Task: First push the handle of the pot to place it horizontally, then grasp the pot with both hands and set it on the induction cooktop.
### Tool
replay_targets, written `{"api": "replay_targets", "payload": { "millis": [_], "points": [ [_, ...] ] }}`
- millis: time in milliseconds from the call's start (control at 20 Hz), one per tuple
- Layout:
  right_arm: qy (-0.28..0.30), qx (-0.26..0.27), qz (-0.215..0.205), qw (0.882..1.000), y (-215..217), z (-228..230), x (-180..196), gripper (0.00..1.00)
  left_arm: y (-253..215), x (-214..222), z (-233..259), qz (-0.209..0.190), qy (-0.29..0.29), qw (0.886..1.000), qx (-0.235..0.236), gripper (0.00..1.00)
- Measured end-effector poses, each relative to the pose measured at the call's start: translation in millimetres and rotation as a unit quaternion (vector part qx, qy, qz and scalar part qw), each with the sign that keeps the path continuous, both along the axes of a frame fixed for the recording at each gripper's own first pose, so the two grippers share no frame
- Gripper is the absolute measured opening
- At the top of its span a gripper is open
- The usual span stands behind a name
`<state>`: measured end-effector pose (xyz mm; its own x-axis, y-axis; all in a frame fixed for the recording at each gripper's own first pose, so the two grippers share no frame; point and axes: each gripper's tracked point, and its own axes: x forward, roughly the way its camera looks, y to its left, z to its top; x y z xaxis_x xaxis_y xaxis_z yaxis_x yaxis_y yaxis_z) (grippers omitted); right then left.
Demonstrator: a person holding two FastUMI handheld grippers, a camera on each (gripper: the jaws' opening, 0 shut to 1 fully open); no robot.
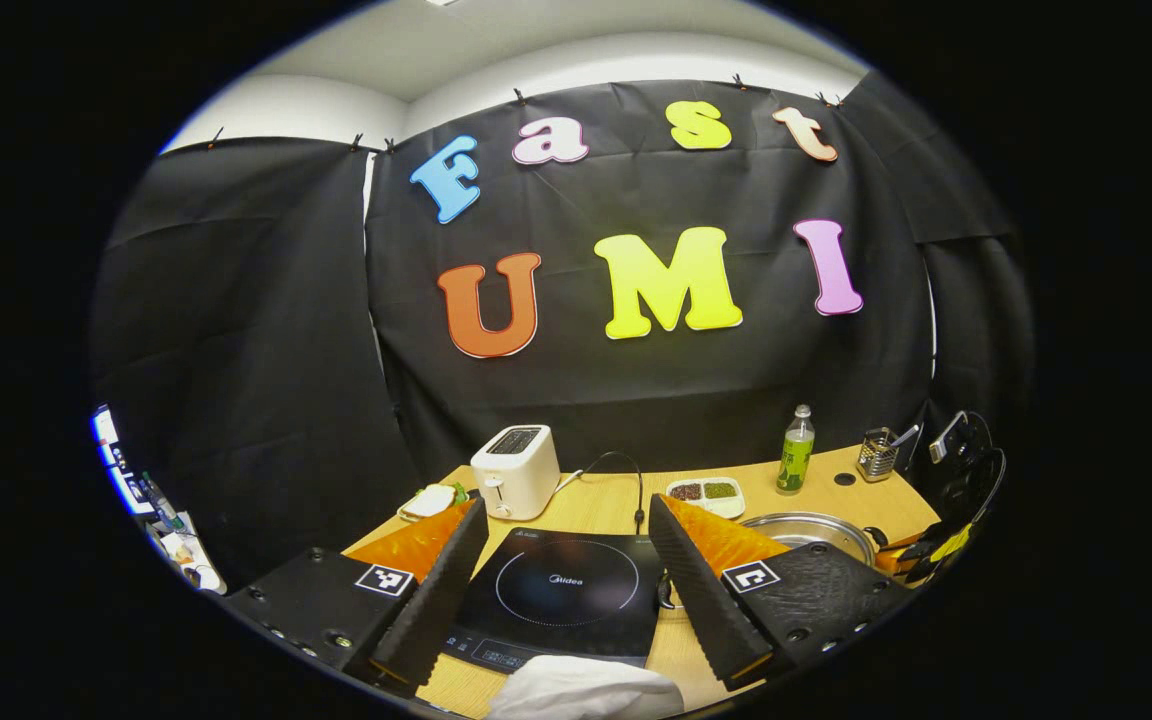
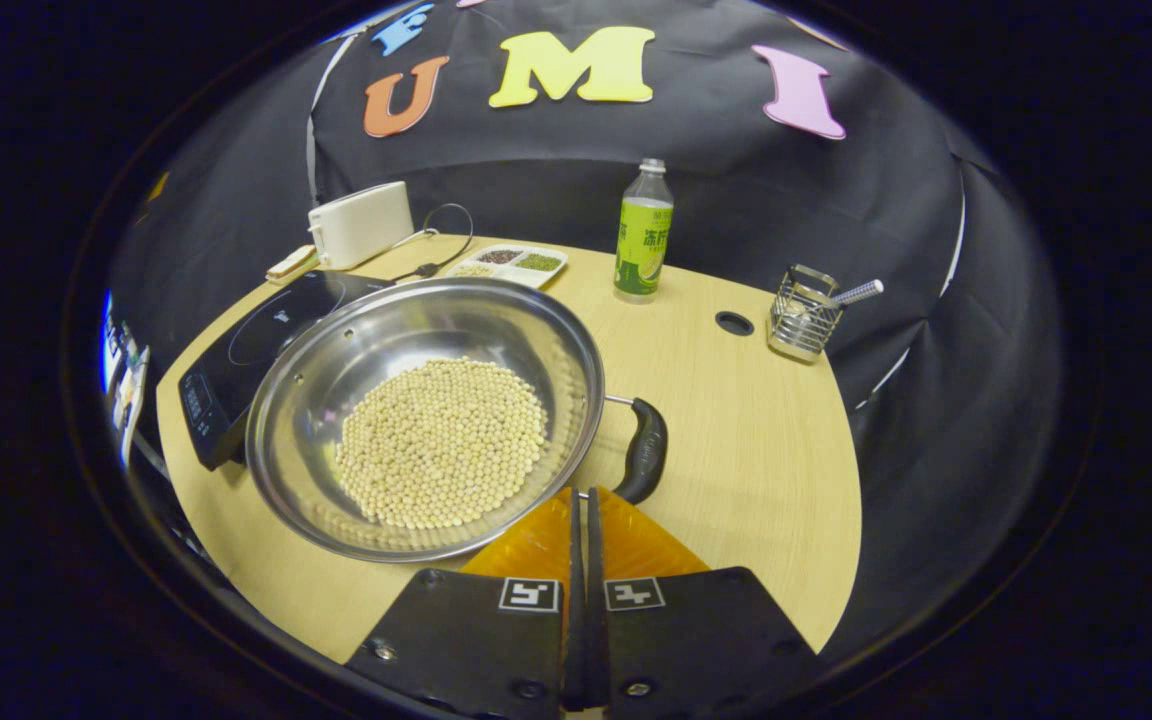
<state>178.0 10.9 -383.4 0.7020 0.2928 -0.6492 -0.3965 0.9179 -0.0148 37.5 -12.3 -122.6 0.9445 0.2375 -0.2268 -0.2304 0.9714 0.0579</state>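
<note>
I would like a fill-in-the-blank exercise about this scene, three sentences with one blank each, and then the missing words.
1. The pot holds small pale ____.
2. The fingers of the right hand-held gripper are ____, near the pot's handle.
3. The pot stands on the table beside the ____, not on it.

Missing words: beans; shut; cooktop
</note>
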Motion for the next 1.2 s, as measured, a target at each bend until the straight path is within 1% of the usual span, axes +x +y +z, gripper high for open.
{"api": "replay_targets", "payload": {
  "millis": [150, 250, 350, 450, 550, 600, 650, 700, 750, 850, 950, 1100, 1150, 1200],
  "points": [
    [0.001, -0.003, -0.001, 1.000, -1.0, 0.1, 1.1, 0.04, -2.2, 3.4, -5.4, 0.001, 0.004, 1.000, -0.003, 0.96],
    [-0.009, -0.008, -0.017, 1.000, -6.2, 5.5, 1.1, 0.04, -5.0, 6.2, -13.0, -0.003, 0.009, 1.000, -0.008, 0.96],
    [-0.020, -0.014, -0.031, 0.999, -10.2, 11.2, -2.0, 0.06, -6.5, 9.8, -22.7, -0.012, 0.014, 1.000, -0.005, 0.96],
    [-0.028, -0.011, -0.035, 0.999, -8.2, 20.8, -10.3, 0.12, -12.4, 14.2, -37.5, -0.028, 0.025, 0.999, -0.008, 0.96],
    [-0.035, -0.006, -0.045, 0.998, -9.6, 30.9, -19.6, 0.34, -18.6, 16.8, -53.4, -0.044, 0.036, 0.998, -0.013, 0.96],
    [-0.037, 0.003, -0.050, 0.998, -8.2, 36.4, -26.1, 0.58, -22.2, 18.4, -60.1, -0.053, 0.040, 0.998, -0.012, 0.96],
    [-0.038, 0.007, -0.052, 0.998, -6.3, 42.6, -31.6, 0.67, -26.1, 19.8, -68.1, -0.060, 0.048, 0.997, -0.012, 0.96],
    [-0.041, 0.007, -0.062, 0.997, -10.9, 41.4, -34.8, 0.75, -30.8, 21.6, -74.4, -0.071, 0.052, 0.996, -0.010, 0.97],
    [-0.045, 0.008, -0.073, 0.996, -13.3, 45.6, -38.7, 0.81, -35.0, 22.9, -83.6, -0.079, 0.058, 0.995, -0.011, 0.96],
    [-0.047, 0.014, -0.095, 0.994, -19.3, 51.2, -46.5, 0.87, -43.8, 25.6, -101.9, -0.093, 0.073, 0.993, -0.019, 0.96],
    [-0.045, 0.024, -0.120, 0.992, -26.2, 52.3, -52.2, 0.87, -53.5, 26.6, -118.9, -0.101, 0.091, 0.990, -0.036, 0.97],
    [-0.035, 0.030, -0.140, 0.989, -33.5, 48.3, -60.2, 0.87, -63.5, 27.6, -141.1, -0.107, 0.116, 0.986, -0.058, 0.96],
    [-0.033, 0.032, -0.146, 0.988, -36.2, 46.0, -59.5, 0.90, -66.7, 28.6, -146.2, -0.109, 0.122, 0.985, -0.059, 0.97],
    [-0.029, 0.034, -0.150, 0.988, -37.8, 43.3, -60.9, 0.97, -69.7, 30.0, -152.0, -0.111, 0.128, 0.984, -0.057, 0.97]
  ]
}}
